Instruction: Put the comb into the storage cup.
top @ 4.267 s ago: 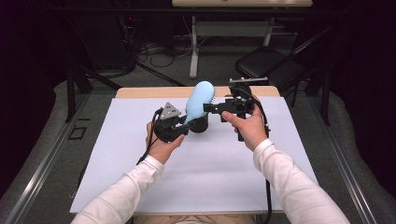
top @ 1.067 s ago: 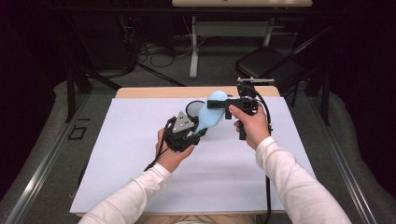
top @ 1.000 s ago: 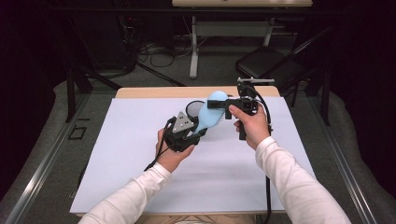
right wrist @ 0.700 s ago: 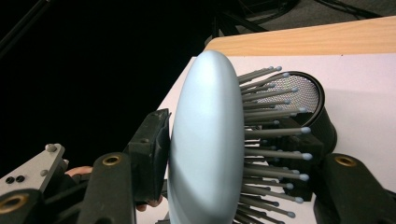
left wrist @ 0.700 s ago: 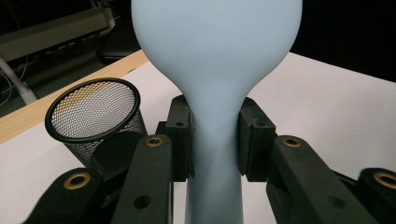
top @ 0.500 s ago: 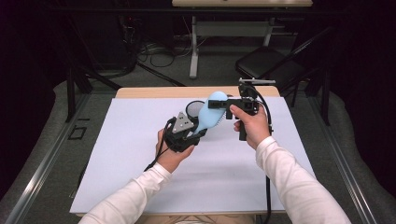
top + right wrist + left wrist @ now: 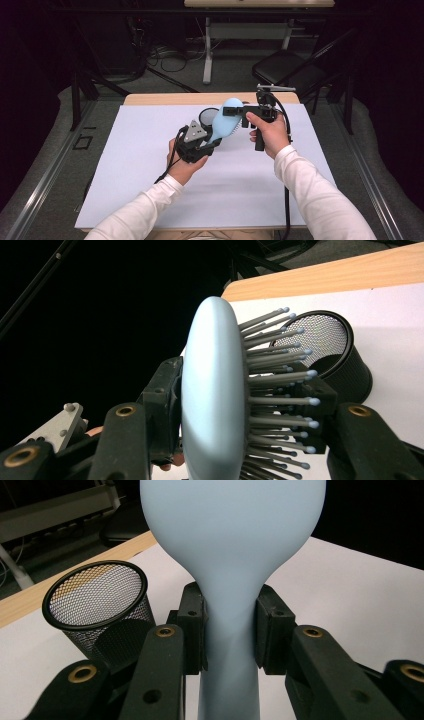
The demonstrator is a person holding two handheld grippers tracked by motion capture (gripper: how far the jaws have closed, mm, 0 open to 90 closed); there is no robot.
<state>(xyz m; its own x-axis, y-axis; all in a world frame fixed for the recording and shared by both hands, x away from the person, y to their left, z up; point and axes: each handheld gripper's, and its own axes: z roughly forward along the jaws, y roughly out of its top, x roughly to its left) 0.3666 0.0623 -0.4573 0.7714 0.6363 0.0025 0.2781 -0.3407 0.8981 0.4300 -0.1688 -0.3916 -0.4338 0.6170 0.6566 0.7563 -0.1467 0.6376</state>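
- The left gripper (image 7: pixel 212 143) is clamped on the narrow handle of a pale blue hairbrush (image 7: pixel 223 123); in the left gripper view its pads (image 7: pixel 194 626) are seen pressed against both sides of the smooth, matte neck (image 7: pixel 231 630), just below where it swells into the rounded head.
- A black wire-mesh cup (image 7: pixel 97 605) is stood upright on the white table cover (image 7: pixel 150 165), just behind and left of the left gripper.
- The right gripper (image 7: pixel 241 112) has just been closing on the brush head (image 7: pixel 212 390): one jaw is set on the smooth domed back, the other among the stiff, ball-tipped bristles (image 7: pixel 280 385).
- For a clean handover, the right grip should be felt firm before the left is eased off; bristles give, so slipping is to be guarded against.
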